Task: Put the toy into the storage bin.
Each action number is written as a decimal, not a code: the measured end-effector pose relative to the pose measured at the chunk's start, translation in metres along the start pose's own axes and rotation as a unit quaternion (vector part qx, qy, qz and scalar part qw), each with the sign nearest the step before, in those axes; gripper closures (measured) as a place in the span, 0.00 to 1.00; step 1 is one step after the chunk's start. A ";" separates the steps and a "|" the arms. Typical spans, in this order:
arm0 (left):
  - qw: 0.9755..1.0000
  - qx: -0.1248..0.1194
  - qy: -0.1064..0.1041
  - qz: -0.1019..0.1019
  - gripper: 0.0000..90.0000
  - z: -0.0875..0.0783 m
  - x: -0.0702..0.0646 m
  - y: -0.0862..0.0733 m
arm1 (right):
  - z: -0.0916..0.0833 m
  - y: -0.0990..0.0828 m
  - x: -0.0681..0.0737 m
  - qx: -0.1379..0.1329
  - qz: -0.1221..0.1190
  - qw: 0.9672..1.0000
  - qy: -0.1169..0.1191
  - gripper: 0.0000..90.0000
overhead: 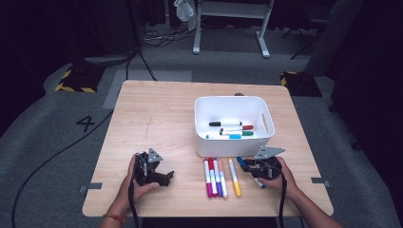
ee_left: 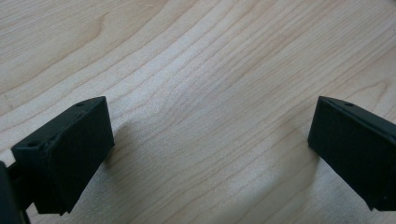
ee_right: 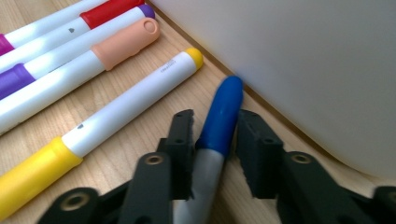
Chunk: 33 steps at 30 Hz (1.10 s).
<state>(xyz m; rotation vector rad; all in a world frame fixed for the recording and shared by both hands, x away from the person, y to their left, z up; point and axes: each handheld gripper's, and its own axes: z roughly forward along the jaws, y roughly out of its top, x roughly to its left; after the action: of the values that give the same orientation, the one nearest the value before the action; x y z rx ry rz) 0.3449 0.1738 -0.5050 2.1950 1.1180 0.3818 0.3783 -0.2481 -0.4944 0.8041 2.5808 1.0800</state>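
Observation:
My right gripper [ee_right: 215, 117] lies low on the table, shut on a blue-capped marker [ee_right: 222, 116] that rests beside the front wall of a white bin [ee_right: 303, 56]. In the high view this marker [overhead: 242, 161] lies just below the bin [overhead: 233, 147], with the right gripper [overhead: 246, 165] on it. A yellow marker [ee_right: 116, 107] lies to its left, next to several more markers [overhead: 214, 178] in a row. My left gripper [overhead: 166, 176] rests on the table at the front left. It stands open [ee_left: 210, 140] over bare wood.
Inside the bin lie several markers [overhead: 230, 129], among them black, red and green ones. The wooden table [overhead: 157, 114] is bare to the left of the bin. Beyond the table lie a grey floor with cables [overhead: 157, 35] and a desk frame [overhead: 233, 23].

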 end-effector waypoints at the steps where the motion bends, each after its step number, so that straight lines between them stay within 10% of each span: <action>1: 1.000 0.000 0.000 0.000 0.00 0.000 0.000 0.000 | 0.000 0.000 0.000 0.000 -0.001 1.000 0.002 0.82; 24: 1.000 0.000 0.000 0.000 0.00 0.000 0.000 0.000 | -0.014 0.001 -0.005 -0.019 -0.025 0.999 0.029 0.83; 33: 1.000 0.000 0.000 0.000 0.00 0.000 0.000 0.000 | -0.058 0.019 0.002 -0.089 -0.048 0.994 0.046 0.83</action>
<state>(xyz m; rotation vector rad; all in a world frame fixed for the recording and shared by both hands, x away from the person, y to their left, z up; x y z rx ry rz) 0.3449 0.1738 -0.5051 2.1947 1.1182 0.3819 0.3606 -0.2698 -0.4405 0.5965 2.5218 1.3229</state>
